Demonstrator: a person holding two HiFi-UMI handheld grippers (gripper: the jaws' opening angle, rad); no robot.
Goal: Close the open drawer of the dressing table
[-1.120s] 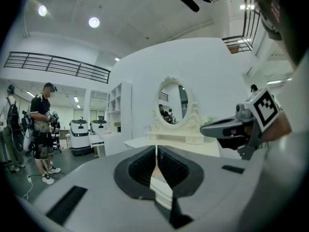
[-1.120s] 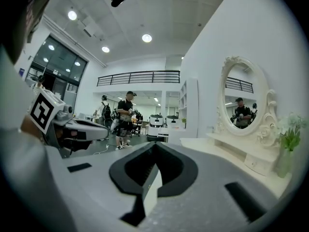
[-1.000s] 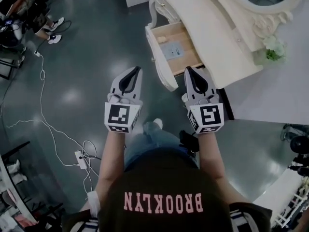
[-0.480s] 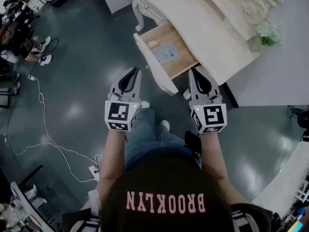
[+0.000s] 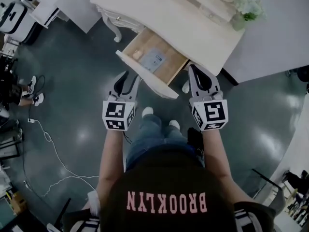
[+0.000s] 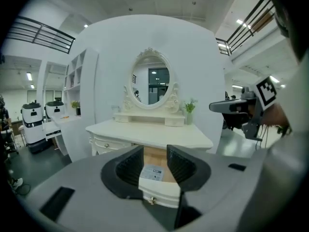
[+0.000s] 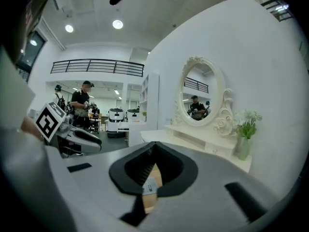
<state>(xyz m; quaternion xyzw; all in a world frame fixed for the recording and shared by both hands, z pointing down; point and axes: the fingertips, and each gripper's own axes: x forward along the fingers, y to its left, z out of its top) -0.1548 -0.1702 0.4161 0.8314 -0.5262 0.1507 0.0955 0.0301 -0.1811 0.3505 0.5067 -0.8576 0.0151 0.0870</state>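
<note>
The cream dressing table [image 5: 193, 23] has one drawer [image 5: 145, 79] pulled out, with a paper sheet [image 5: 153, 59] on its wooden bottom. My left gripper [image 5: 129, 76] hovers just short of the left part of the drawer front. Its jaws are opening, and nothing is pressed between them. Between them in the left gripper view [image 6: 155, 151] the drawer front and its small knob [image 6: 152, 200] show beyond. My right gripper [image 5: 193, 67] is at the drawer's right end beside the table edge, its jaws shut and empty [image 7: 153, 146].
An oval mirror [image 6: 150, 83] and a vase of flowers [image 5: 244, 11] stand on the table against a white partition [image 5: 285, 37]. A white cable [image 5: 48, 139] trails over the grey floor at the left. A bystander's shoes [image 5: 31, 88] are at the far left.
The table and drawer have come closer, and both grippers are now right at the drawer front. The left gripper's jaws, shut before, now stand apart.
</note>
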